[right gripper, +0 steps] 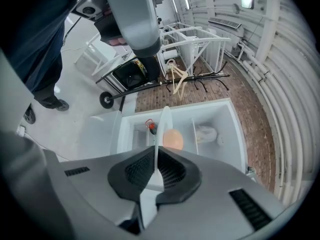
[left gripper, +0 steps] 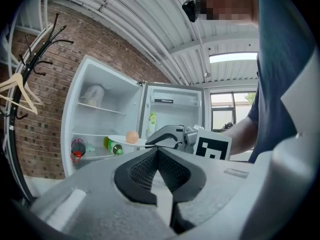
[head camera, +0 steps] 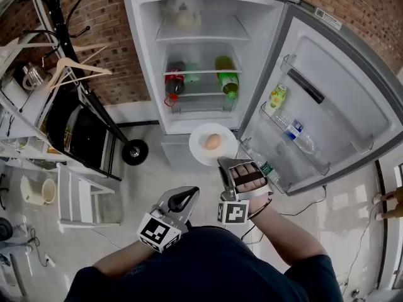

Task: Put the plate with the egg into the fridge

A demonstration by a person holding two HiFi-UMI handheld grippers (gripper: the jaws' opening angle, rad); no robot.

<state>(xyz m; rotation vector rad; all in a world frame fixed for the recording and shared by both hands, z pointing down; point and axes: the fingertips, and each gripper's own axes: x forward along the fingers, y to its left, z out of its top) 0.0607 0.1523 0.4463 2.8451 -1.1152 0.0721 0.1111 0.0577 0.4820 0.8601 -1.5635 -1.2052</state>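
A white plate (head camera: pixel 203 148) with a brown egg (head camera: pixel 213 141) on it hangs level in front of the open fridge (head camera: pixel 146 55), just outside its lower shelves. My right gripper (head camera: pixel 226 163) is shut on the plate's near rim. In the right gripper view the plate (right gripper: pixel 162 124) runs edge-on out of the shut jaws, with the egg (right gripper: pixel 173 139) beside it. My left gripper (head camera: pixel 184 199) is shut and empty, low and close to my body. From the left gripper view, the plate (left gripper: pixel 120 141), egg (left gripper: pixel 132 136) and right gripper (left gripper: pixel 150 143) show ahead.
The fridge door (head camera: pixel 334 99) stands wide open to the right, with bottles in its racks. A green bottle (head camera: pixel 227 74) and a red-capped bottle (head camera: pixel 174 82) lie on a shelf; a bag (head camera: pixel 186 17) sits on the top shelf. A cart (head camera: pixel 79 131), coat rack and white stool (head camera: pixel 88 197) stand left.
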